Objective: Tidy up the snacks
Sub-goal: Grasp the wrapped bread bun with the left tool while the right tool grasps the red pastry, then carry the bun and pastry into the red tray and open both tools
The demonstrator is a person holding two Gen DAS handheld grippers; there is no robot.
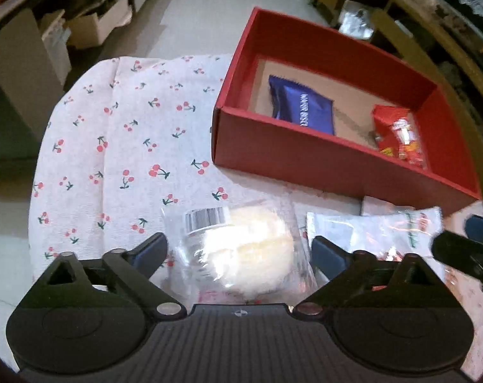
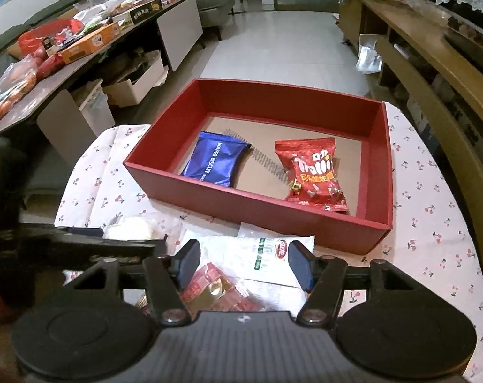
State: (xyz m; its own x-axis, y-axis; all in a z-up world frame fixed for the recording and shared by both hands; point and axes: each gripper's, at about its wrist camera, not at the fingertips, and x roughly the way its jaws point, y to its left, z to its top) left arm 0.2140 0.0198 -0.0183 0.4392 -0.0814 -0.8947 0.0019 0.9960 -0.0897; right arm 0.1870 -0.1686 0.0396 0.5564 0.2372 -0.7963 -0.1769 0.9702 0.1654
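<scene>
A red box (image 1: 273, 156) (image 2: 241, 201) stands on the cherry-print cloth (image 1: 129, 143). In it lie a blue wafer biscuit packet (image 1: 302, 105) (image 2: 214, 162) and a red gummy bag (image 1: 397, 134) (image 2: 314, 175). My left gripper (image 1: 239, 249) is open wide, its fingers on either side of a clear-wrapped pale round pastry (image 1: 251, 261) (image 2: 129, 228) on the cloth. My right gripper (image 2: 244, 266) is open over a flat white packet (image 2: 251, 255) (image 1: 369, 229) and a red-and-gold packet (image 2: 215, 287), beside the left one. Neither gripper's pads press on anything.
The small round table drops off at its far and left edges to a tiled floor. A long low table (image 2: 81, 54) piled with boxes and snack bags stands at the left. Wooden furniture (image 2: 433, 63) runs along the right.
</scene>
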